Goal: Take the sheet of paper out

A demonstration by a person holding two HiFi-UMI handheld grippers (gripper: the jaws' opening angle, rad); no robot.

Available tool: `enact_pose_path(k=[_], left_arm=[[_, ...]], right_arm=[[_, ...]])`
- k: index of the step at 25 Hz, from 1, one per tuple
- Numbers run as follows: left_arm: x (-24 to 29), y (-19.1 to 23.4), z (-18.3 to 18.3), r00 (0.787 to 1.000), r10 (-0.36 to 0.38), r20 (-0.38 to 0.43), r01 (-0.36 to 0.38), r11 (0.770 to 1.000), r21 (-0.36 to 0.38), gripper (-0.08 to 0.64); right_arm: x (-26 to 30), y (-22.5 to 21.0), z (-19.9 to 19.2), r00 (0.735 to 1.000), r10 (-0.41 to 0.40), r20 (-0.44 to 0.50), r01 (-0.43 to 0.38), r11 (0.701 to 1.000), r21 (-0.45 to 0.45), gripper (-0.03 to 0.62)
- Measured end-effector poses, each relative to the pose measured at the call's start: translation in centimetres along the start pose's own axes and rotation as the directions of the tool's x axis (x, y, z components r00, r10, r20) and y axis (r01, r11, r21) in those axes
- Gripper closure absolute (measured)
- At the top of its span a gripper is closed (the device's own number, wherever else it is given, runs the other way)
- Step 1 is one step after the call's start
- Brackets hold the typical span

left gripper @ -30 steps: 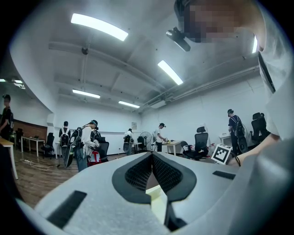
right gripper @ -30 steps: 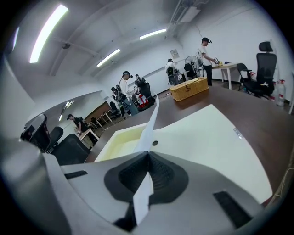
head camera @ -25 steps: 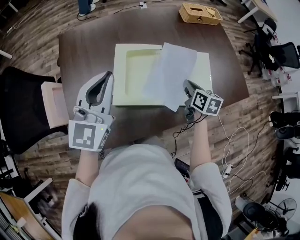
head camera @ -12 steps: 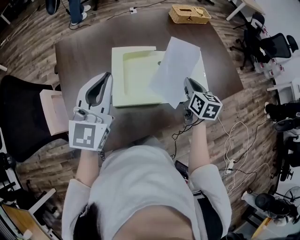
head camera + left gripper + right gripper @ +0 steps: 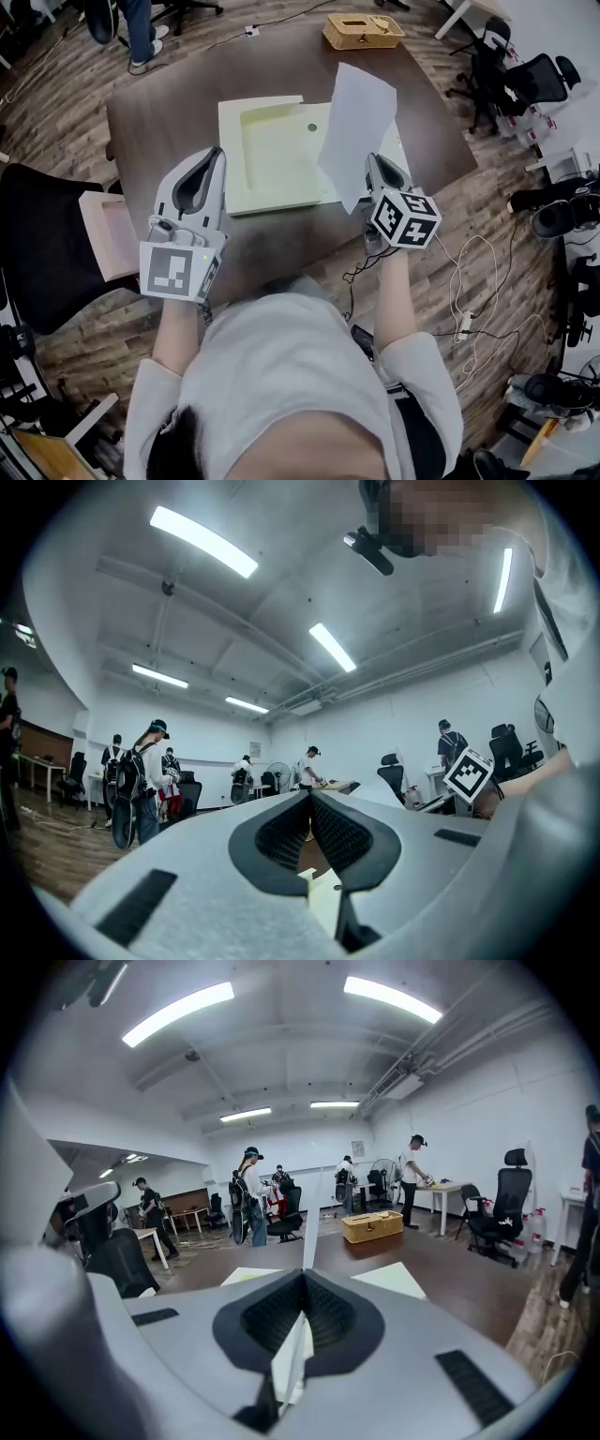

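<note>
The sheet of paper [image 5: 356, 117] stands nearly upright in the air over the right half of a pale yellow case [image 5: 272, 150], clear of it, with its near lower corner pinched between the jaws of the right gripper [image 5: 374, 165]. In the right gripper view the sheet [image 5: 308, 1215] shows edge-on, running up from between the closed pads [image 5: 330, 1321] as a thin white line. The case, which looks like an open file box though the view is too steep to be sure, lies flat in the middle of the dark brown table [image 5: 169, 112]. The left gripper [image 5: 210, 157] hovers over the table's near left part, just left of the case, its jaws pressed together with nothing between them. A wicker basket [image 5: 364, 30] sits at the table's far right edge.
</note>
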State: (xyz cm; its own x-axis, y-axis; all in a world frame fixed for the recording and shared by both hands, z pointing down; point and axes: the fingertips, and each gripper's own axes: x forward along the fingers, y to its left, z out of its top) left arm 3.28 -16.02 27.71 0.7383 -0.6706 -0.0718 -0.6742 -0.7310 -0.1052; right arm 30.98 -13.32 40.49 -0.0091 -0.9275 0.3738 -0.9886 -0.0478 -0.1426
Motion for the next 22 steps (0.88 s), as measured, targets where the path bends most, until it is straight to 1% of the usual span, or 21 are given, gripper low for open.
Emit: enact_pose_path(k=[11,22], left_arm=[[-0.9,-1.0,0.5,0.999,-0.044,0.020,0.044,0.999,-0.006,0.551],[-1.6,-2.0,1.2,0.997,-0.076,0.032,0.076,0.997,0.000,0.551]], right_arm=[[-4.0,2.3,1.9,0.995,-0.043,0.091,0.051,0.995,-0.090,0.578],[-7.5,3.8,3.6,0.978,-0.084,0.190,0.110,0.985,-0.130,0.578]])
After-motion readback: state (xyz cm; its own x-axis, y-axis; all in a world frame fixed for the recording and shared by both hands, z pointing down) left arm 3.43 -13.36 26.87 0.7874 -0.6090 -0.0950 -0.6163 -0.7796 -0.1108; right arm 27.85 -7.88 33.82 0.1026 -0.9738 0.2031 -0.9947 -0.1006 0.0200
